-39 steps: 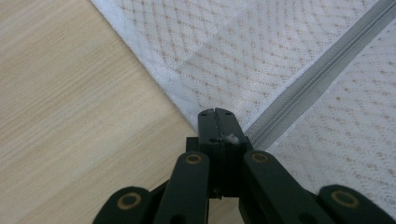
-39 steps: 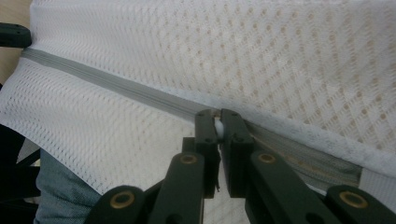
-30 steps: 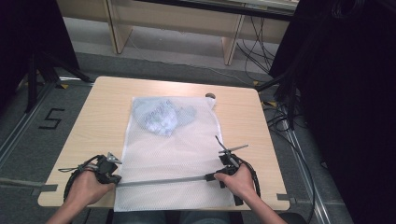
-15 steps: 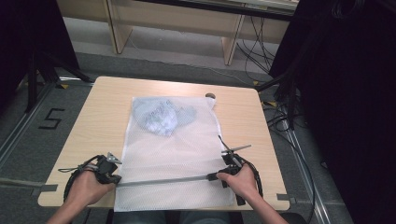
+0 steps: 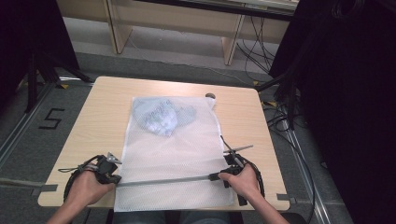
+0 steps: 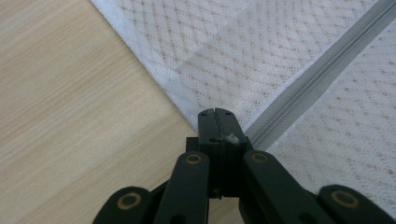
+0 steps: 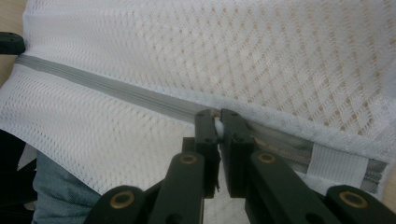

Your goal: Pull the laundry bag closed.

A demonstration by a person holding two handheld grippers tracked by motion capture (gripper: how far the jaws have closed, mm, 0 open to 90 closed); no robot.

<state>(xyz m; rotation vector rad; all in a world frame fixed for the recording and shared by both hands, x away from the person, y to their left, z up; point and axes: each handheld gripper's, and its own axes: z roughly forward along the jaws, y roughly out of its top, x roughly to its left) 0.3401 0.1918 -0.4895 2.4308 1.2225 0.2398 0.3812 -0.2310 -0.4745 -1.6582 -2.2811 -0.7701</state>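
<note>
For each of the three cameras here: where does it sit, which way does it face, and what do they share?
High view: above the person's side, looking forward and down on the table; forearms, both hands show.
Left gripper view: rides the left gripper, looking along its shut jaws at the mesh bag.
Right gripper view: rides the right gripper, jaws pinching at the grey zipper.
Shared: bag and zipper.

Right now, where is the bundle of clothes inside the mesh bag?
In the high view, the bundle of clothes sits in the far left part of the white mesh bag, toward the far edge of the table, well away from the grey zipper on the near side.
</note>
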